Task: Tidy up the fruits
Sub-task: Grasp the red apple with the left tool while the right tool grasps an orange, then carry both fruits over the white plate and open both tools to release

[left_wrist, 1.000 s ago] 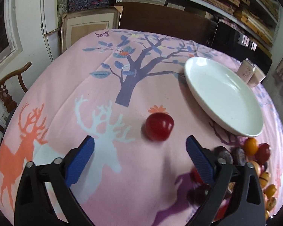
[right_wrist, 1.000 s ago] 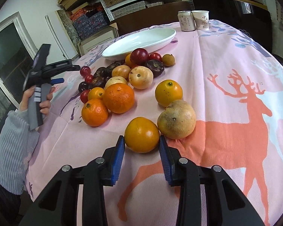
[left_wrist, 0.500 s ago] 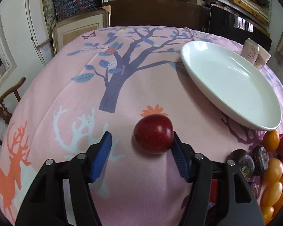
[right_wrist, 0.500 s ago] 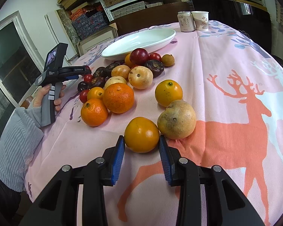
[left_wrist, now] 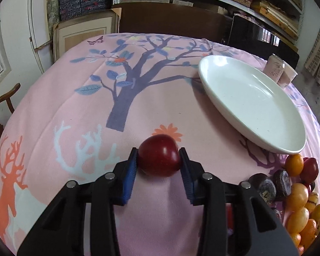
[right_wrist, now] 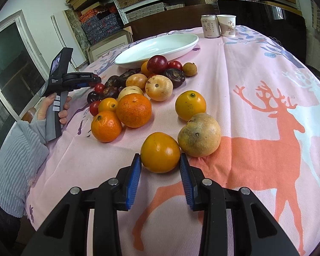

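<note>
A dark red round fruit (left_wrist: 159, 156) rests on the pink tablecloth. My left gripper (left_wrist: 159, 160) is closing on it, and both blue pads press its sides. In the right wrist view, my right gripper (right_wrist: 160, 162) is shut on an orange fruit (right_wrist: 160, 151) that sits on the cloth beside a tan round fruit (right_wrist: 199, 135). The white oval plate (left_wrist: 256, 106) lies empty to the right of the red fruit and shows at the back as the plate (right_wrist: 157, 47). The left gripper (right_wrist: 83, 81), held by a hand, is at the far left.
Several oranges, dark plums and small red fruits (right_wrist: 134, 93) are piled between the two grippers. A can (right_wrist: 210, 25) and a paper cup (right_wrist: 227, 25) stand behind the plate. A wooden chair (left_wrist: 0, 111) is off the table's left edge.
The left gripper moved forward and down over the red fruit, and its jaws went from wide apart to pressing on it. The right gripper and its orange stayed still.
</note>
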`<move>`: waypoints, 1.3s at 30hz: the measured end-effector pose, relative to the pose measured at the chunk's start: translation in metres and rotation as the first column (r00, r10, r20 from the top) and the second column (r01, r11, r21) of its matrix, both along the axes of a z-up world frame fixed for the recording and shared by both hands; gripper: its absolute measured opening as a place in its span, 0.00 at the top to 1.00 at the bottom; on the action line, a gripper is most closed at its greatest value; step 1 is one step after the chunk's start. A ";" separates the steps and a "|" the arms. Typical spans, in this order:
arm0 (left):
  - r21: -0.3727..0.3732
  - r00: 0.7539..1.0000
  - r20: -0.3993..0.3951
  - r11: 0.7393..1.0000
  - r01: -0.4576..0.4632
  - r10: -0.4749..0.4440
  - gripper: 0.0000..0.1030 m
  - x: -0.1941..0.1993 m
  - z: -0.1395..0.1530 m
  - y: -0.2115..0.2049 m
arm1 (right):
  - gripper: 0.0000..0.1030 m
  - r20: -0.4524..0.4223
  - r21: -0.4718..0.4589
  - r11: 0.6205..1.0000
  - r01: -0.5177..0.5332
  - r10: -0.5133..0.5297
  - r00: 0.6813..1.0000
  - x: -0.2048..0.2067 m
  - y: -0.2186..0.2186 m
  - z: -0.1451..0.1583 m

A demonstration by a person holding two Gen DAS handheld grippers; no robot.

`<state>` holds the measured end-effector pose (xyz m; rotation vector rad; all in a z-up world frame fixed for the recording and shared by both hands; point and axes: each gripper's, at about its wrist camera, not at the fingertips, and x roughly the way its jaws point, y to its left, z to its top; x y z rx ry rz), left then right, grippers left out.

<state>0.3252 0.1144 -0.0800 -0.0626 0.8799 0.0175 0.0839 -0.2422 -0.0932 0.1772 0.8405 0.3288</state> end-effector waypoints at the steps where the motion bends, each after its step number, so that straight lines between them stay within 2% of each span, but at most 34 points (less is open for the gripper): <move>1: -0.015 1.000 0.002 1.000 0.001 -0.001 0.63 0.000 0.000 0.002 | 0.64 0.000 0.000 1.000 0.001 -0.001 1.000 0.000 0.000 0.000; 5: -0.100 0.999 0.008 0.995 -0.032 0.033 0.63 -0.006 0.001 0.016 | 0.65 0.008 0.003 1.000 0.008 -0.008 1.000 -0.001 0.000 0.000; 9: -0.064 0.999 0.030 0.998 -0.018 0.020 0.64 -0.020 0.009 0.009 | 0.65 0.059 0.049 0.999 0.018 -0.020 0.998 -0.010 -0.007 0.007; 13: -0.039 0.992 0.113 0.998 0.054 -0.050 0.63 -0.034 0.042 -0.018 | 0.65 0.107 0.115 0.993 -0.007 -0.005 0.994 0.002 -0.018 0.038; 17: -0.002 0.983 0.129 0.991 0.132 -0.130 0.63 -0.023 0.068 -0.064 | 0.64 0.200 0.042 0.999 -0.021 0.012 0.980 0.063 -0.002 0.089; 19: 0.019 0.980 0.137 0.989 0.144 -0.145 0.63 -0.012 0.072 -0.085 | 0.64 0.217 0.010 1.000 -0.015 0.012 0.976 0.102 0.015 0.101; 22: 0.001 0.983 0.109 0.989 0.150 -0.149 0.63 0.015 0.065 -0.107 | 0.64 0.198 -0.036 0.999 0.003 0.004 0.980 0.172 0.044 0.095; 24: -0.004 0.986 0.078 0.989 0.151 -0.150 0.63 0.031 0.055 -0.114 | 0.64 0.150 -0.060 0.998 0.002 0.007 0.989 0.217 0.058 0.079; 28: -0.009 0.989 0.022 0.989 0.147 -0.147 0.63 0.057 0.033 -0.115 | 0.64 0.075 -0.056 0.998 -0.008 0.012 0.997 0.263 0.068 0.054; 30: -0.031 0.989 0.009 0.988 0.149 -0.149 0.54 0.064 0.026 -0.111 | 0.63 0.068 -0.060 0.998 -0.033 0.037 0.997 0.272 0.069 0.051; 31: -0.032 0.989 0.013 0.989 0.146 -0.145 0.46 0.064 0.026 -0.110 | 0.60 0.068 -0.070 0.997 -0.041 0.045 0.997 0.273 0.071 0.051; 33: -0.023 0.989 0.034 0.989 0.145 -0.144 0.38 0.061 0.029 -0.108 | 0.54 0.087 -0.090 0.995 -0.041 0.049 0.995 0.271 0.074 0.051; 35: -0.010 0.988 0.052 0.990 0.143 -0.143 0.27 0.058 0.033 -0.108 | 0.54 0.084 -0.086 0.995 -0.052 0.059 0.995 0.266 0.073 0.051; 39: 0.016 0.990 0.064 0.992 0.126 -0.127 0.19 0.048 0.040 -0.104 | 0.54 0.118 -0.063 0.998 -0.025 0.032 0.992 0.253 0.060 0.061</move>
